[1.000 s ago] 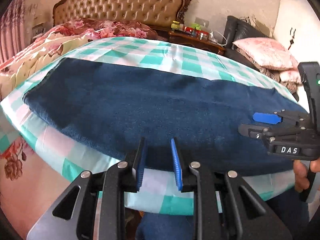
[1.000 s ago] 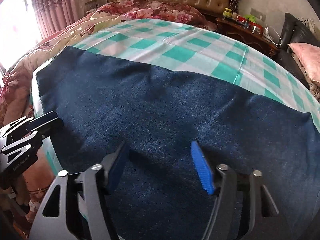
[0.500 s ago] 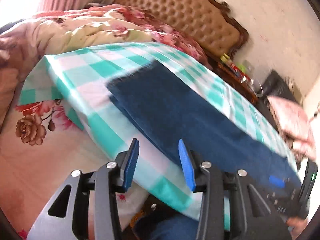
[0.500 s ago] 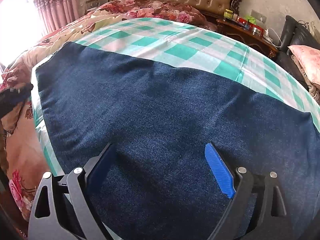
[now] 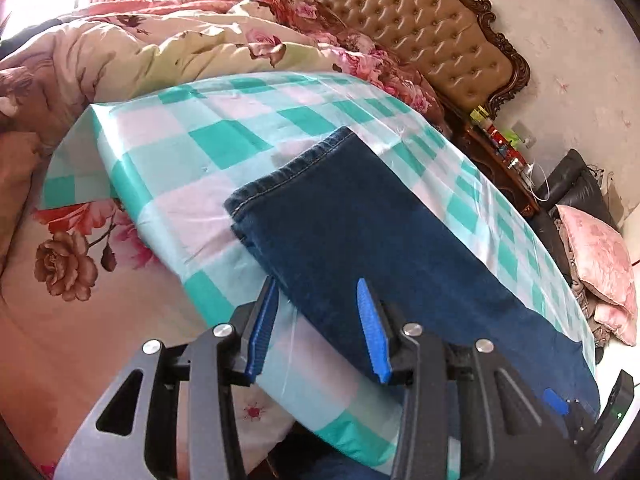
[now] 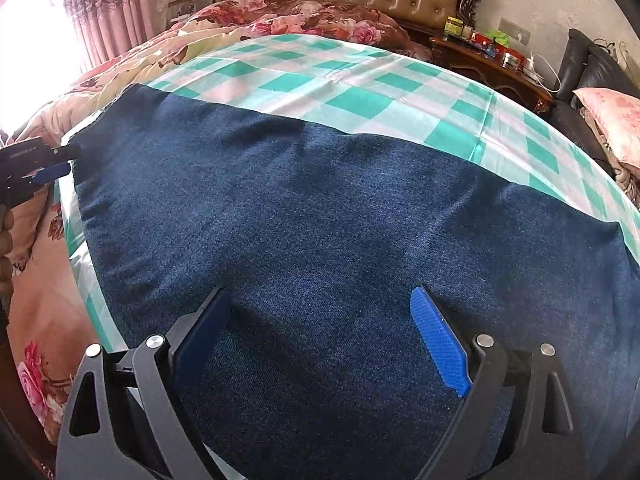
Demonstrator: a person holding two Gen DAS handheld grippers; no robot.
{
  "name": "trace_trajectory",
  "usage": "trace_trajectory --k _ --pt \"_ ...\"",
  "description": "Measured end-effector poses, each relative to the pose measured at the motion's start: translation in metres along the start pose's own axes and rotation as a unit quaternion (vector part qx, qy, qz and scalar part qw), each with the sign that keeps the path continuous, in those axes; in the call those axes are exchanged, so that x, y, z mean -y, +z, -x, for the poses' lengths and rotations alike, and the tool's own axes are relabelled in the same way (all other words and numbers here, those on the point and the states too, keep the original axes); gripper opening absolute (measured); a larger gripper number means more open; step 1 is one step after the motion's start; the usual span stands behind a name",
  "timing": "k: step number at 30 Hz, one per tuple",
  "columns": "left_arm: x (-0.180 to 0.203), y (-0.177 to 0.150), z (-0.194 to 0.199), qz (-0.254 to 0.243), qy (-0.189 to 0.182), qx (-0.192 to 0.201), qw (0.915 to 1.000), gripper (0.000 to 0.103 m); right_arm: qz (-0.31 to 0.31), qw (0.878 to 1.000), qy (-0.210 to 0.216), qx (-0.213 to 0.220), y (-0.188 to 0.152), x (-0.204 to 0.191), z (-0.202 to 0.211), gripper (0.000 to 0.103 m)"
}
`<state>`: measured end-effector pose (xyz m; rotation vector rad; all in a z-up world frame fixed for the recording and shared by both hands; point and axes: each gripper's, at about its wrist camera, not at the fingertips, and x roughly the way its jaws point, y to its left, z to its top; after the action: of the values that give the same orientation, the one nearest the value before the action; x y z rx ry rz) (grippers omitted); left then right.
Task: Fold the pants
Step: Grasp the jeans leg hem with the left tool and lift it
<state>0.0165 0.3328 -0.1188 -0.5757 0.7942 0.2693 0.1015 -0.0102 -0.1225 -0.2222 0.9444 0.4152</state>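
Dark blue jeans [image 5: 360, 208] lie folded lengthwise in a long strip on a green-and-white checked cloth [image 5: 200, 140]; the stitched hem end points to the upper left. My left gripper [image 5: 316, 292] is open just over the near long edge of the jeans, close to that hem end, with nothing pinched. In the right wrist view the jeans [image 6: 320, 200] fill the middle, and my right gripper [image 6: 320, 296] hangs wide open above the denim, holding nothing. The left gripper [image 6: 44, 168] shows at the far left edge, the right gripper [image 5: 560, 404] at the lower right.
The checked cloth [image 6: 360, 80] covers a bed with a floral quilt [image 5: 140, 48] bunched behind it and a tufted headboard [image 5: 420, 20]. A nightstand with bottles [image 6: 488, 52] and a dark chair with a pink pillow [image 5: 596, 256] stand to the right.
My left gripper has swung along the jeans to the hem end, rolled, and spread its jaws wider. The right gripper stayed in place and opened wider.
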Motion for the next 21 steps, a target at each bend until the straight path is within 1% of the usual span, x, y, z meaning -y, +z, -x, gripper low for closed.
trace_trajectory --k 2,5,7,9,10,12,14,15,16,18,20,21 --pt "-0.002 0.004 -0.004 0.005 0.009 -0.005 0.9999 0.041 0.001 1.0 0.001 0.0 0.0 0.0 0.0 0.088" --pt "-0.017 0.012 -0.008 0.041 0.011 -0.007 0.9991 0.041 0.002 1.0 0.001 0.0 0.0 0.0 0.0 0.088" --pt "-0.024 0.02 -0.009 0.038 0.029 0.002 0.9989 0.041 0.001 1.0 0.001 -0.001 0.0 0.0 0.0 0.088" --pt "-0.03 0.029 -0.007 0.037 0.06 0.012 0.9974 0.041 0.0 1.0 0.001 -0.003 0.001 0.0 -0.001 0.088" --pt "-0.034 0.032 -0.005 0.042 0.065 0.016 0.9969 0.041 0.002 1.0 0.001 -0.004 0.001 0.0 -0.001 0.088" --pt "-0.04 0.034 0.003 0.055 0.054 0.02 0.9968 0.04 0.002 1.0 0.002 -0.008 0.002 0.0 -0.001 0.088" --pt "-0.037 0.032 0.011 0.046 0.032 0.024 0.9981 0.04 -0.006 1.0 -0.004 -0.017 0.004 0.001 0.001 0.088" --pt "-0.034 0.03 0.014 0.038 0.025 0.023 0.9987 0.04 -0.018 1.0 0.0 -0.011 0.007 0.003 0.005 0.088" --pt "-0.032 0.027 0.017 0.034 0.014 0.022 0.9991 0.04 -0.028 0.999 0.016 0.002 0.012 0.005 0.011 0.088" --pt "-0.031 0.021 0.02 0.033 -0.013 0.018 0.9992 0.04 -0.035 0.999 0.024 0.016 0.026 0.007 0.017 0.088" --pt "-0.03 0.017 0.018 0.038 -0.027 0.011 0.9989 0.04 -0.042 0.998 0.033 0.018 0.045 0.009 0.015 0.084" --pt "-0.033 0.016 0.016 0.051 -0.036 0.004 0.998 0.039 -0.044 0.998 0.033 0.018 0.052 0.01 0.012 0.075"
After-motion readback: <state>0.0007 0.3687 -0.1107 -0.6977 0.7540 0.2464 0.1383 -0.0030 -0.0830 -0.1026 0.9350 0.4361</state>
